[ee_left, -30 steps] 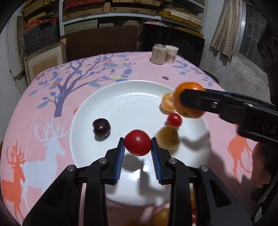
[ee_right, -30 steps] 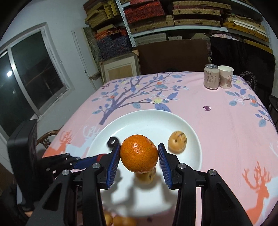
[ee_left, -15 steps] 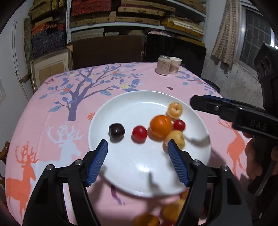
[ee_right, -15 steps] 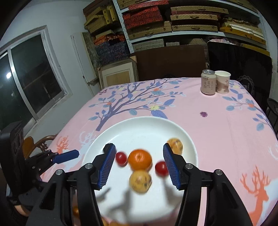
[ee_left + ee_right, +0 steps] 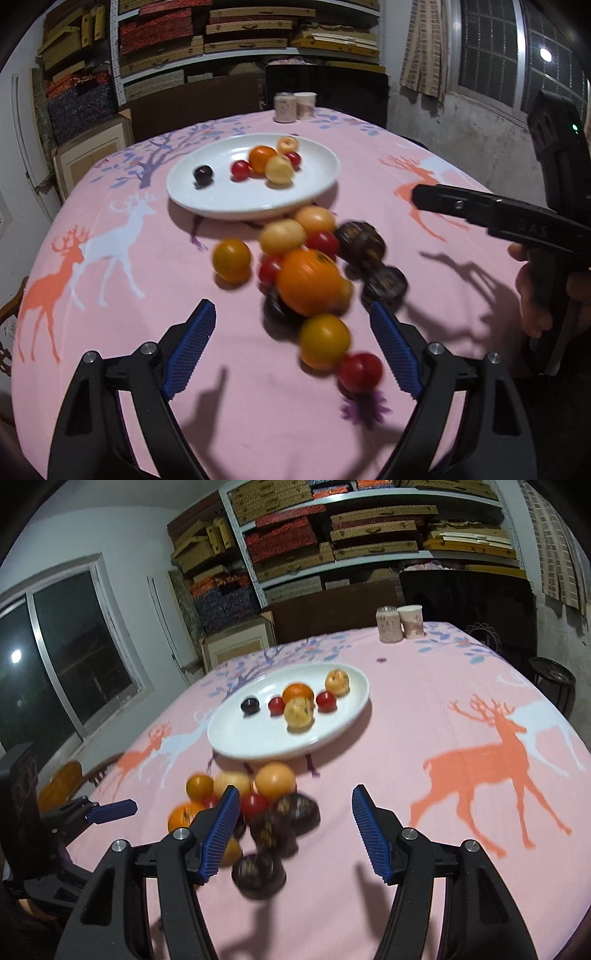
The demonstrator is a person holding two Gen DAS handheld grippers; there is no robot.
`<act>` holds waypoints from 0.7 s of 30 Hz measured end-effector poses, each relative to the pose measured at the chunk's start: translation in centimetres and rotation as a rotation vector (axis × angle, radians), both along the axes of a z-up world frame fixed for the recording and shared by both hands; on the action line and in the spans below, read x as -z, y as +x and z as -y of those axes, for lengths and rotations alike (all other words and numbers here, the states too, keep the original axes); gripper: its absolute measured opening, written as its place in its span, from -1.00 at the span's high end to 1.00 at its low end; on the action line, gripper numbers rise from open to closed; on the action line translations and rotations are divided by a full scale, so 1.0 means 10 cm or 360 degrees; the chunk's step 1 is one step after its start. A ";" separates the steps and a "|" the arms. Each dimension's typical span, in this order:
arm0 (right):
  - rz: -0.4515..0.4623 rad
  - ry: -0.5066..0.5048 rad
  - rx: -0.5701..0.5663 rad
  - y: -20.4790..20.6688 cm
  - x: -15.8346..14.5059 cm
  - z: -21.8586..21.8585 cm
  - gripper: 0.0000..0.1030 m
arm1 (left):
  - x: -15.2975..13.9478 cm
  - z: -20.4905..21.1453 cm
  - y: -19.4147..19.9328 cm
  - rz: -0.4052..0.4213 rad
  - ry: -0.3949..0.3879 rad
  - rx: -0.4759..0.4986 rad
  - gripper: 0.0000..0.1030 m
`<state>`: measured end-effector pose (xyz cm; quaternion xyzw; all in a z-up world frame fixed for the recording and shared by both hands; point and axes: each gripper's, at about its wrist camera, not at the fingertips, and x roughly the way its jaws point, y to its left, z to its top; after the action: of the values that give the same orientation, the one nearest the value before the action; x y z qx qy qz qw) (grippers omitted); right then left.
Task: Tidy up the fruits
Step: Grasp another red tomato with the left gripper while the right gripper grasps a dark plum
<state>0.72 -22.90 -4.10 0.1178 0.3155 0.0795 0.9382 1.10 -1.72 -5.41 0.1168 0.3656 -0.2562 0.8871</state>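
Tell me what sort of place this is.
Probably a home storeroom doubling as a dining corner: shelves stacked with flat boxes fill the back wall, and a table in a pink deer-print cloth holds a white plate of fruit.

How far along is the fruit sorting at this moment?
Partly done. Six fruits already lie on the round white plate, including an orange mandarin and a dark plum. Both the left gripper, jaws opening, and the right gripper hold nothing. A larger pile of loose fruit remains on the pink tablecloth.
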 end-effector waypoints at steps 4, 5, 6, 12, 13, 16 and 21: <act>0.0013 -0.0015 0.0021 -0.19 0.01 -0.02 -0.23 | 0.12 0.13 -0.24 -0.0051 0.0012 0.0061 -0.62; 0.0025 -0.0017 0.0028 -0.24 0.00 -0.03 -0.23 | 0.16 0.17 -0.28 -0.0056 0.0035 0.0071 -0.53; 0.0038 -0.0019 0.0036 -0.26 -0.02 -0.02 -0.23 | 0.20 0.21 -0.29 -0.0080 0.0055 0.0082 -0.30; 0.0056 -0.0012 0.0058 -0.36 -0.05 0.01 -0.24 | 0.30 0.20 -0.26 -0.0107 0.0045 0.0006 0.18; 0.0046 -0.0015 0.0057 -0.36 -0.04 0.01 -0.23 | 0.29 0.18 -0.24 -0.0111 0.0027 -0.0003 0.19; 0.0000 -0.0042 0.0044 -0.34 0.02 0.00 -0.23 | 0.30 0.21 -0.29 -0.0101 0.0029 0.0026 0.43; -0.0085 -0.0048 -0.0010 -0.30 0.15 -0.03 -0.23 | 0.29 0.15 -0.36 -0.0078 0.0041 0.0020 0.45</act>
<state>-2.25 -22.60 -5.61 0.1047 0.3420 0.0744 0.9309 -2.50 -3.27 -8.28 0.1243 0.3898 -0.2599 0.8747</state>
